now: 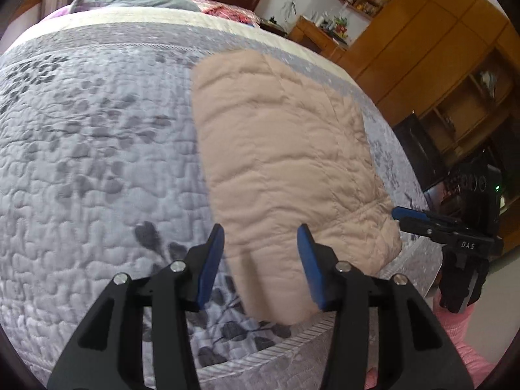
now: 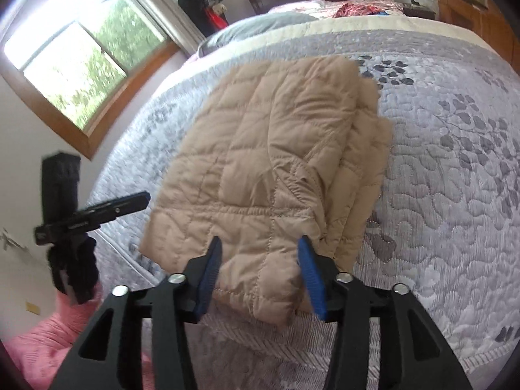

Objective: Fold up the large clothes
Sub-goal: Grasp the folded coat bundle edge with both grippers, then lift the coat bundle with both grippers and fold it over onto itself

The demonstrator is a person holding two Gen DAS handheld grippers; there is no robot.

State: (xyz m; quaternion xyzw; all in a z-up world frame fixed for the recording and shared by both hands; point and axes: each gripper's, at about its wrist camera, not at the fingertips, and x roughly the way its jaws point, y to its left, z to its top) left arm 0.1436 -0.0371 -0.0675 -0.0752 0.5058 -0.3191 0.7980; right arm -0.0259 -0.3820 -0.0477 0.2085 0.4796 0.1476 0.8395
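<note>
looking down over the bed (image 1: 97, 162), i have its grey leaf-print quilt filling both views, and on it the coat (image 1: 279, 149), a tan quilted thing already folded into a long narrow bundle. its long axis runs away from me, from the near edge of the bed toward the pillows, and its near end reaches that edge, seeming to hang a little past it.

that near end is what the next move turns on, i judge. both my grippers point down and forward at it, side by side, one at each near corner. my left gripper (image 1: 260, 263) has the left near corner showing between its blue fingers (image 1: 211, 260). my right gripper (image 2: 258, 269) has the right near corner, with its stitched hem, between its fingers (image 2: 310, 276). neither is clearly nearer; they look about level with each other.

both stand about half open. the cloth sits in each gap, but i see no pad pressing on it, though motion blur softens the left view. so i take both as loose around the hem, gripping nothing.

since the bundle lies lengthwise ahead, a fold would carry this near end forward over the far one, and both sides would have to rise together.
</note>
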